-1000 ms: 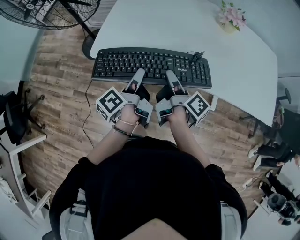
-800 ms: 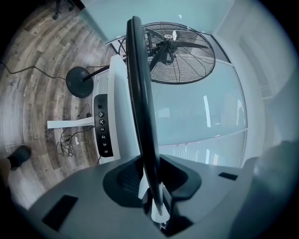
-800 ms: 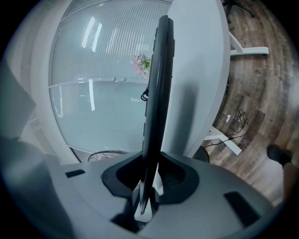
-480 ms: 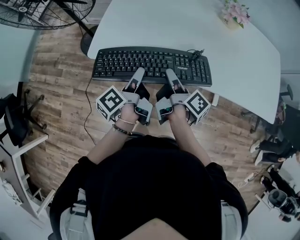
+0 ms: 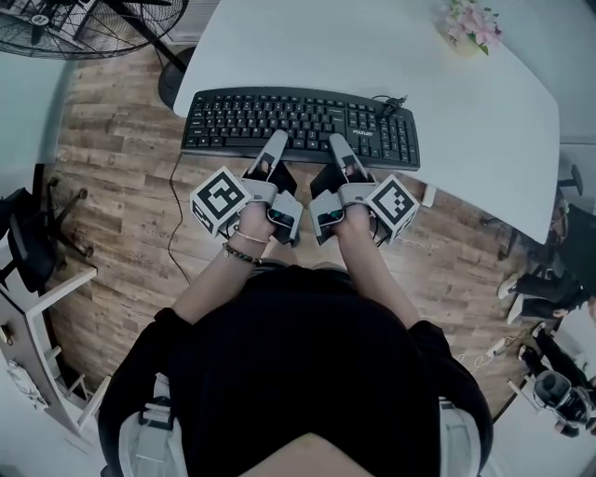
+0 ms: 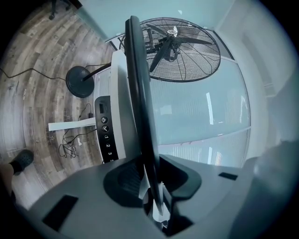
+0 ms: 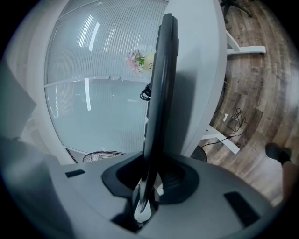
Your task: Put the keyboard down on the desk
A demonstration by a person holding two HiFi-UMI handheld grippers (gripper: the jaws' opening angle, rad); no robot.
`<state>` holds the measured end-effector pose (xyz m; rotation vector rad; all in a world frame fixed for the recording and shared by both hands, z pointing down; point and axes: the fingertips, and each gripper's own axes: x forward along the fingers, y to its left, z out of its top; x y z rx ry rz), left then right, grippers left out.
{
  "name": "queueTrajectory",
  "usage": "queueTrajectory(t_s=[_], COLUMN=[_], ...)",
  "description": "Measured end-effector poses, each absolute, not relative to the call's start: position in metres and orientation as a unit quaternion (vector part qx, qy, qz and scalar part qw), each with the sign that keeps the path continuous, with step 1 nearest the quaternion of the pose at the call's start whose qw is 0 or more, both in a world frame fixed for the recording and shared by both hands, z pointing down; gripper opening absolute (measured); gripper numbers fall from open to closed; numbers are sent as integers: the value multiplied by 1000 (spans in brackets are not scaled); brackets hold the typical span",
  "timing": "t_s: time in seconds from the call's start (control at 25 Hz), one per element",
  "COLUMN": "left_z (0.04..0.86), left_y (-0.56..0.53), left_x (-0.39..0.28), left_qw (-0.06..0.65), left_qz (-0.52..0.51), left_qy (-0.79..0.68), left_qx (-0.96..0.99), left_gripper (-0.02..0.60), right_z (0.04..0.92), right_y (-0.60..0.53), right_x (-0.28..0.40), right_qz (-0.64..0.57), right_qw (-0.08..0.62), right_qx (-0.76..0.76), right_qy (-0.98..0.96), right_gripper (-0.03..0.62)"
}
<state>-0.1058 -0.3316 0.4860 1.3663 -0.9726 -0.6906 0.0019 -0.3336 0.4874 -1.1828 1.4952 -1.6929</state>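
A black keyboard (image 5: 303,124) lies lengthwise along the near edge of the white desk (image 5: 372,47), its front edge overhanging the floor. My left gripper (image 5: 277,146) is shut on that front edge left of centre, and my right gripper (image 5: 337,148) is shut on it right of centre. In the left gripper view the keyboard (image 6: 140,93) runs edge-on into the left gripper (image 6: 152,186), pinched between the pads. The right gripper view shows the keyboard (image 7: 161,84) clamped likewise in the right gripper (image 7: 146,183). Whether it touches the desk top I cannot tell.
A pot of pink flowers (image 5: 470,28) stands at the desk's far right. A floor fan (image 5: 84,23) is at the upper left. The keyboard's cable (image 5: 177,214) hangs down to the wooden floor. The desk's height control panel (image 6: 105,135) sits under its edge. A chair (image 5: 28,242) stands at the left.
Both grippers and the keyboard have shifted slightly forward, farther over the desk. The grip on the keyboard is unchanged.
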Motion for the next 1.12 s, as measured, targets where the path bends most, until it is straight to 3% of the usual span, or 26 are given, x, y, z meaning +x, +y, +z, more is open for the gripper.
queueTrajectory(t_s=[1.12], left_z=[507], left_y=[-347], left_x=[-112], left_qw=[620], left_qz=[-231], left_qy=[-394], left_qx=[638], left_gripper=[100], right_z=[510], right_y=[-336], right_x=[-10], right_qz=[-632], right_qw=[241], right_qx=[-437], right_qy=[593], right_gripper=[98])
